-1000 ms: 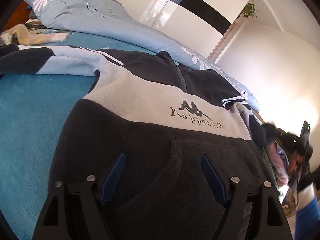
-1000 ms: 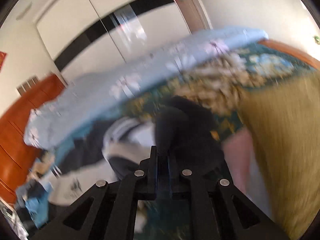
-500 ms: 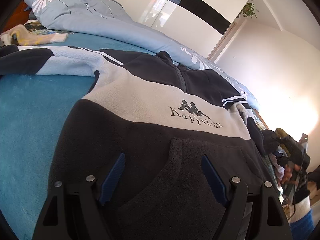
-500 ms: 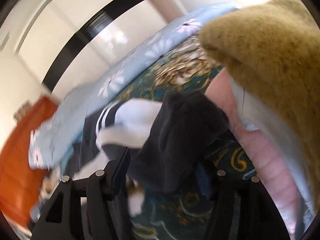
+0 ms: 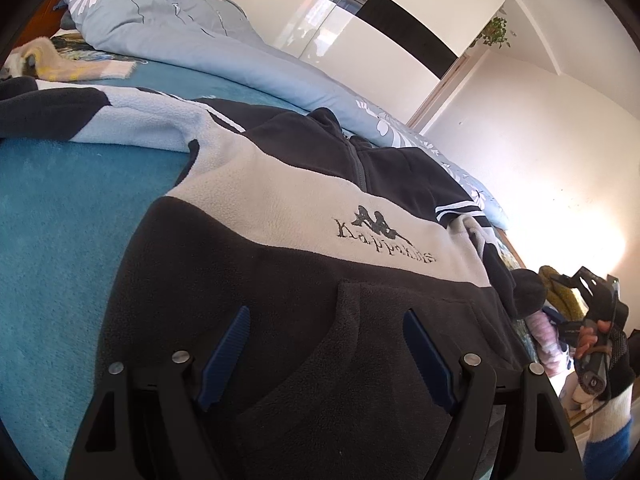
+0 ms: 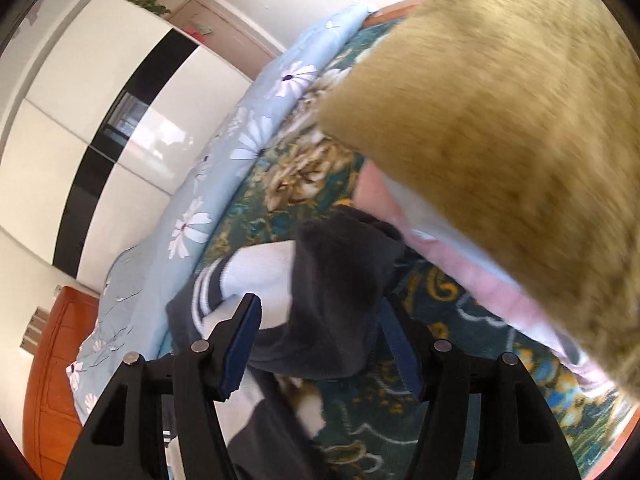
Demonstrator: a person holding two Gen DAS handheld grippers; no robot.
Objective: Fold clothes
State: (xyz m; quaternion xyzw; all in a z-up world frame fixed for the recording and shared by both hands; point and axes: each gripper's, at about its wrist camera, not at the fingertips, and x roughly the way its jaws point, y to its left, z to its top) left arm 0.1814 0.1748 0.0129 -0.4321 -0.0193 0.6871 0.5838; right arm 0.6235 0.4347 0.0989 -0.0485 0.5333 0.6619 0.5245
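Bed (image 5: 60,220): left gripper (image 5: 326,354) agape over fleece (image 5: 280,264); right gripper (image 6: 320,344) straddling sleeve cuff (image 6: 340,276).

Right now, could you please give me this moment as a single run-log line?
fold clothes | left gripper: open over fleece hem | right gripper: open, straddling dark sleeve cuff | fleece flat on bed

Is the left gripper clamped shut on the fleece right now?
No, the left gripper is open, its blue pads spread wide apart over the dark lower front of the fleece, with nothing pinched between them.

Floral duvet (image 5: 224,40), white wardrobe (image 5: 360,28).
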